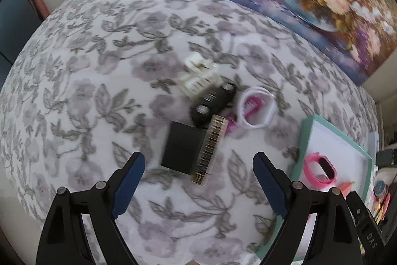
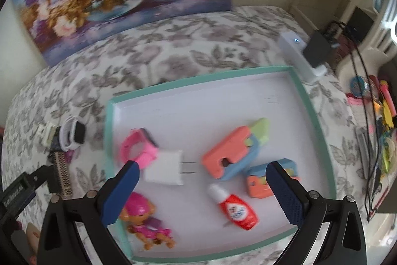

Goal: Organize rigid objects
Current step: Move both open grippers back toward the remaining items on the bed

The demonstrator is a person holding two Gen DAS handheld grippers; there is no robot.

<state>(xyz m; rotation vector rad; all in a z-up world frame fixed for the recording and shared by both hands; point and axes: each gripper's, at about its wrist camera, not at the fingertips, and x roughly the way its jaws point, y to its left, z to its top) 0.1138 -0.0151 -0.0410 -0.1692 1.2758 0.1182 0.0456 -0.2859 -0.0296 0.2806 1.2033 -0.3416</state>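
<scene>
Charger [image 2: 165, 171] loose in tray [image 2: 320, 131]

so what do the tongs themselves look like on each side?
Both alike: left tongs and right tongs have black plastic arms with silver pivot pins and blue textured pads. White lettering marks the black body of the other unit. No sleeves show.
</scene>
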